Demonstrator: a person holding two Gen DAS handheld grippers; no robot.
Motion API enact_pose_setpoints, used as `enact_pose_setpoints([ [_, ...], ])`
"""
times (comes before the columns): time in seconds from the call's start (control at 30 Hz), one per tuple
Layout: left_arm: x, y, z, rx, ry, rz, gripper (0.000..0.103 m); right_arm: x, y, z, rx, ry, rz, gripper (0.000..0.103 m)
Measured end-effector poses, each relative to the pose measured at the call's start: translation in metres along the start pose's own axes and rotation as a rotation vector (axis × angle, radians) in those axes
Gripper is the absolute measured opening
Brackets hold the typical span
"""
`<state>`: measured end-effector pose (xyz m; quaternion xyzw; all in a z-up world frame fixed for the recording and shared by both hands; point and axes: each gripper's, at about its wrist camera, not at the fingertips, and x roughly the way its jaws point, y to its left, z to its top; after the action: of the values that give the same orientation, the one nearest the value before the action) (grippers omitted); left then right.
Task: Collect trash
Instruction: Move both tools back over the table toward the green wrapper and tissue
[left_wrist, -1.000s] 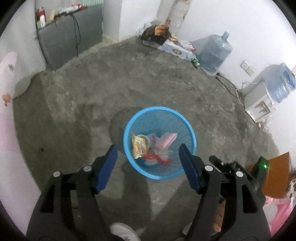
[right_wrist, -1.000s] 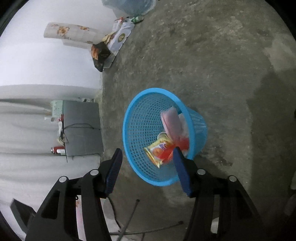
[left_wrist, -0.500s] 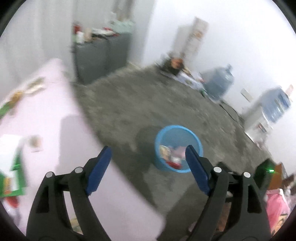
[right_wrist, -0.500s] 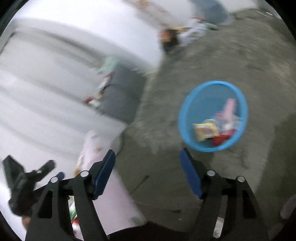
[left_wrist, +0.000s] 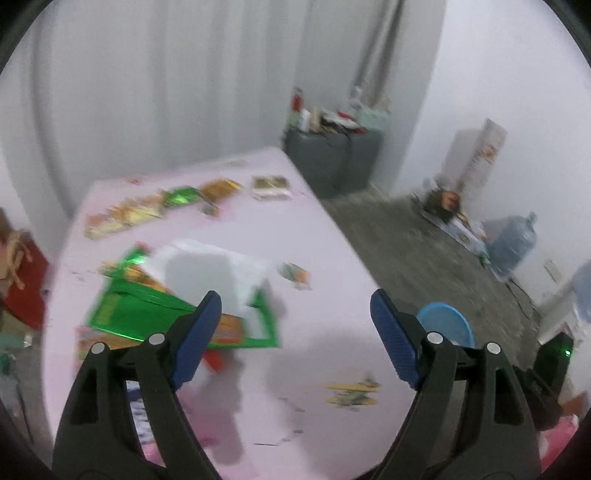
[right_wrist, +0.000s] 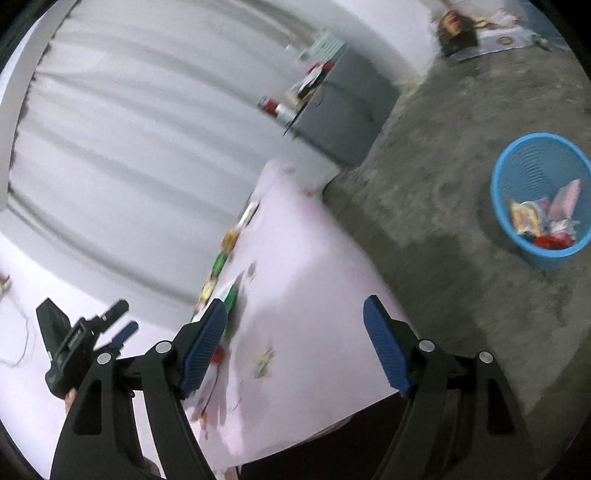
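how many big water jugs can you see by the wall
2: one blue water jug on the floor by the far wall, another cut off at the right edge. Others may be hidden.

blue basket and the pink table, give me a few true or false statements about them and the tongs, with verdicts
1. The blue basket stands on the floor, not on the table. True.
2. The basket is empty. False: wrappers lie inside it.
3. The left tongs grip a green packet. False: nothing is between them.
4. Wrappers and a green packet lie on the pink table. True.
5. The right tongs are shut on a wrapper. False: their jaws are opening, with nothing between them.
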<state>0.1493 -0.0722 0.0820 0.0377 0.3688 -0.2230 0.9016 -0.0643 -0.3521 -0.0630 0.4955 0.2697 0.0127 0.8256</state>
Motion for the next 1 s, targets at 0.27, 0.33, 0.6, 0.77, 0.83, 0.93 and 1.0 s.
enact_pose_setpoints([
  [0.27, -0.028, 0.048, -0.006, -0.058, -0.039, 0.067, 0.08, 0.03, 0.036, -0.03, -0.063, 0.116, 0.046, 0.075],
  [0.33, -0.027, 0.057, -0.008, -0.081, -0.032, 0.063, 0.08, 0.036, 0.047, -0.037, -0.086, 0.142, 0.053, 0.075],
  [0.6, -0.041, 0.101, -0.03, -0.171, -0.052, 0.053, 0.08, 0.051, 0.063, -0.05, -0.086, 0.214, 0.057, 0.075],
  [0.77, -0.054, 0.141, -0.047, -0.247, -0.071, 0.058, 0.08, 0.059, 0.069, -0.042, -0.068, 0.197, 0.037, 0.075],
  [0.83, -0.06, 0.16, -0.056, -0.28, -0.078, 0.073, 0.08, 0.07, 0.078, -0.04, -0.062, 0.222, 0.056, 0.075],
  [0.93, -0.068, 0.188, -0.069, -0.338, -0.101, 0.085, 0.08, 0.09, 0.094, -0.043, -0.057, 0.272, 0.1, 0.075],
  [1.0, -0.071, 0.206, -0.078, -0.378, -0.107, 0.096, 0.08, 0.104, 0.104, -0.046, -0.047, 0.308, 0.13, 0.075],
])
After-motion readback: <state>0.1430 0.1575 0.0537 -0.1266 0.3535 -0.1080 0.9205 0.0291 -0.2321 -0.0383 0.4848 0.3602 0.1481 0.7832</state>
